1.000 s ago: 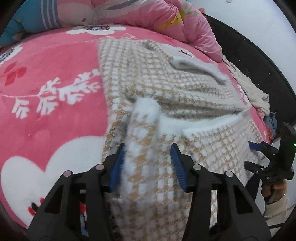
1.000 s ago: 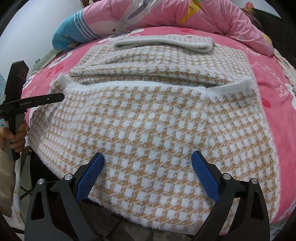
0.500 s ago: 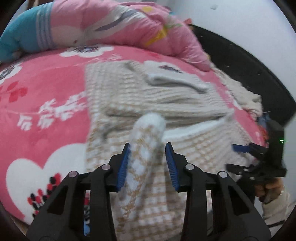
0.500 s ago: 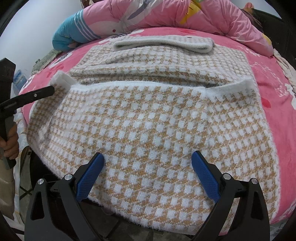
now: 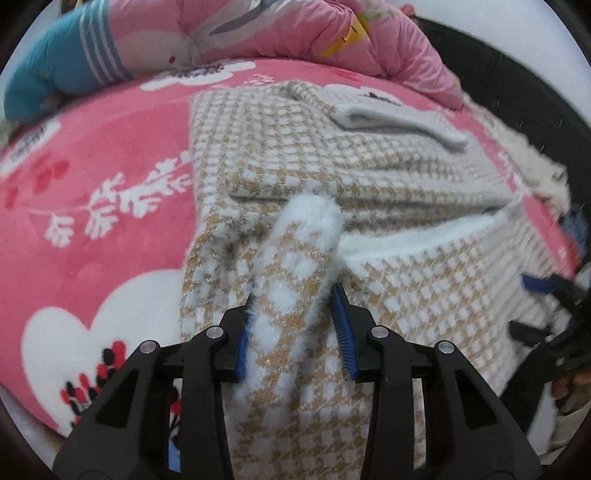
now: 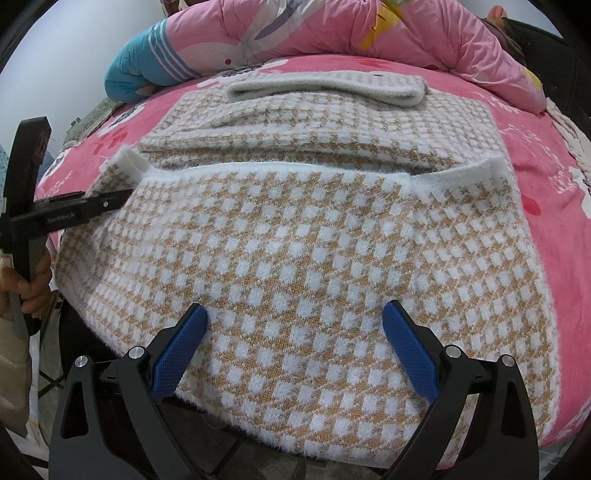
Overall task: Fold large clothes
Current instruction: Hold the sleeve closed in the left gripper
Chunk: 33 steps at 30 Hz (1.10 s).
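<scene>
Left wrist view: your left hand-held gripper [image 5: 293, 321] has its jaws drawn in on a fuzzy cuffed fold of the checked sweater [image 5: 424, 273]; both blue pads [image 5: 341, 325] press the knit, so count it as gripped.
Right wrist view: your right hand-held gripper [image 6: 295, 350] stands wide open over the near hem, pads either side of the fabric and not pinching it; it holds nothing.
Task item: tan-and-white checked sweater [image 6: 295, 240], spread flat on the pink bed blanket [image 6: 535, 122], with a folded band across its far part and a white-edged fold across the middle.
Surroundings: pink quilt [image 6: 351, 33] with a teal section heaped at the far side of the bed.
Step in hand, as judged: carrying the gripped left portion across onto the body.
Advice: lift the fold clear before you carry it over, so the layer beneath does not drag.
Advice: lay the edge parallel to the white trim.
Advice: pin the near hem with your right gripper if the body creeps.
Writing: small white lettering on the left gripper's finger [image 6: 62, 218], too small to read; a dark mark on the far band, illegible.
</scene>
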Tool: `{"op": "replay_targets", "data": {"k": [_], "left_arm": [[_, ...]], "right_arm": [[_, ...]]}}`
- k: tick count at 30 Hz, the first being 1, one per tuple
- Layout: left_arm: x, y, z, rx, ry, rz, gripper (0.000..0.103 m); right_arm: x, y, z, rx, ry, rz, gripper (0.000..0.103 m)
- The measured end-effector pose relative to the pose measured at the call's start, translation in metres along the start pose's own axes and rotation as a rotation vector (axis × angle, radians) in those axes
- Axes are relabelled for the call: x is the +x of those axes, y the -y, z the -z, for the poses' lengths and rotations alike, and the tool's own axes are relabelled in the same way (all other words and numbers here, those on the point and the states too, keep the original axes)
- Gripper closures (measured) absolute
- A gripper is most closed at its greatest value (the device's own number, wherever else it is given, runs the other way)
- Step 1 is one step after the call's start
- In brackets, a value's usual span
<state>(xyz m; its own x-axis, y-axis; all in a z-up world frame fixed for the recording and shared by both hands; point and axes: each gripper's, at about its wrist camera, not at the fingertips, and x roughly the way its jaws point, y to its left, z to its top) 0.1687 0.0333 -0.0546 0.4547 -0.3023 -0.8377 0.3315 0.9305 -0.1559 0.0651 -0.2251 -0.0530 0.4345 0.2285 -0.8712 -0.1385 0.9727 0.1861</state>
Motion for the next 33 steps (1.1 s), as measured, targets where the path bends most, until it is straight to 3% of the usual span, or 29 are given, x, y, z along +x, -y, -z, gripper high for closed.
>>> {"op": "replay_targets", "data": {"k": [3, 8, 33], "left_arm": [[-0.002, 0.012, 0.003, 0.046, 0.009, -0.074, 0.066], [-0.001, 0.021, 0.005, 0.069, 0.015, -0.124, 0.066], [0.002, 0.037, 0.004, 0.094, 0.018, -0.200, 0.066]], "right_arm": [[0.000, 0.000, 0.000, 0.000, 0.000, 0.000, 0.010], [0.000, 0.001, 0.000, 0.000, 0.001, 0.000, 0.010], [0.001, -0.001, 0.000, -0.001, 0.002, 0.001, 0.008]]}}
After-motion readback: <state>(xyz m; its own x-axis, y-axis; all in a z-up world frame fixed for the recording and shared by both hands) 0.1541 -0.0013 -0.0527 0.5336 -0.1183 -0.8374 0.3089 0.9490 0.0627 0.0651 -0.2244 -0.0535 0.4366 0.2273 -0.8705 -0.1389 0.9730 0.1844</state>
